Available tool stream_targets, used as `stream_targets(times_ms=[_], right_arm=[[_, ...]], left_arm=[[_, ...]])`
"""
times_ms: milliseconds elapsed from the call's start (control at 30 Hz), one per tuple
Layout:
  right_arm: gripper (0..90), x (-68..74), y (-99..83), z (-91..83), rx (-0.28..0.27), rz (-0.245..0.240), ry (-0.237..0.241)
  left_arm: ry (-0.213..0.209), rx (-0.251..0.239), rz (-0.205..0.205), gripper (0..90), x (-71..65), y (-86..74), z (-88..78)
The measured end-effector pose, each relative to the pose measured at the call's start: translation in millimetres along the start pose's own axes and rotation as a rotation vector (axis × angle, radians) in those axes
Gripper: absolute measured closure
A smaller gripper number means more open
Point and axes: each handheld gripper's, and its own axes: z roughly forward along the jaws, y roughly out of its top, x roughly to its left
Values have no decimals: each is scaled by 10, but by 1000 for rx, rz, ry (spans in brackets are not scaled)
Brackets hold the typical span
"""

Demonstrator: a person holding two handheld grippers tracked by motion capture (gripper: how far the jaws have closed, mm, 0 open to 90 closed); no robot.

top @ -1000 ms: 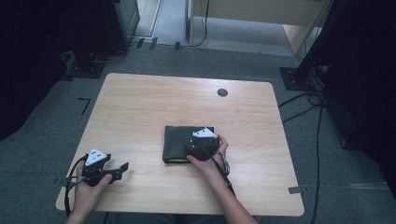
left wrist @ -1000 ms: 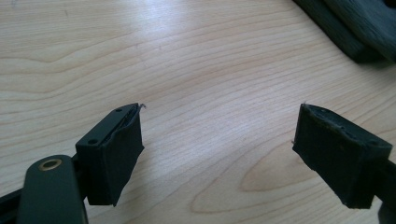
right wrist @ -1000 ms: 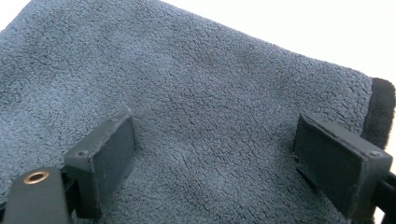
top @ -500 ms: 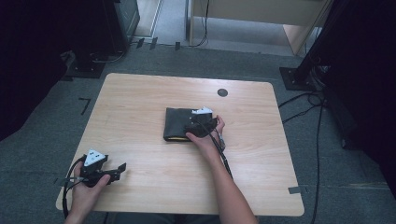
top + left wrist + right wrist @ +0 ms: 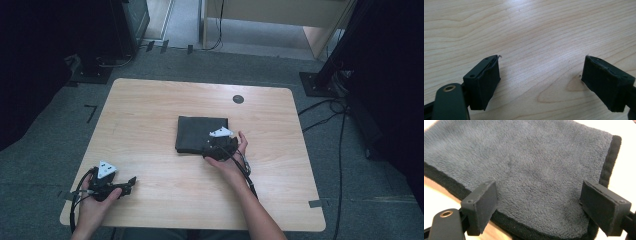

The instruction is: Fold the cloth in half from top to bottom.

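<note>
Right gripper (image 5: pixel 216 146) gaping over folded dark-grey fleece cloth (image 5: pixel 531 170) — could pinch one layer only, dragging it unfolded; left gripper (image 5: pixel 541 82) released too, idle above pale wooden table (image 5: pixel 150 115).

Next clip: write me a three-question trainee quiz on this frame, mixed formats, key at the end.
1. True or false: the left claw rests near the table's front left corner, away from the cloth.
2. The right claw is: A) shut on the cloth, B) open over the folded dark cloth, C) open above bare wood.
3. Fill in: beyond the cloth, in the tabletop, sits a small round dark ____.

Key: 1 true; 2 B; 3 hole (a grommet, apparently).
</note>
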Motion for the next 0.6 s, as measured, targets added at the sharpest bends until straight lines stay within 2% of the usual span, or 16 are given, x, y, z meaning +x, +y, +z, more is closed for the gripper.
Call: stream_targets(times_ms=[167,233,267,300,333,433,500,600], right_arm=[[142,-64,-46,-78,-29,5,22],[141,-146,-55,-203,-60,51,54],[141,-146,-55,-203,-60,51,54],[138,-256,-103,-334,-75,65,45],[137,-299,-131,-385,-77,72,46],[125,-545,-312,-621,-81,101,40],[111,-600,-367,-680,-83,107,38],[98,-841,-637,-922,-76,123,4]], left_arm=[[11,-1,14,140,-21,-7,8],[11,-2,14,139,-20,-9,8],[10,-3,13,139,-21,-10,8],[11,-4,13,139,-22,-11,7],[11,-4,13,139,-22,-11,7],[16,-2,11,139,-22,-25,-8],[17,-3,8,139,-28,-32,-13],[19,-8,10,138,-29,-42,-16]])
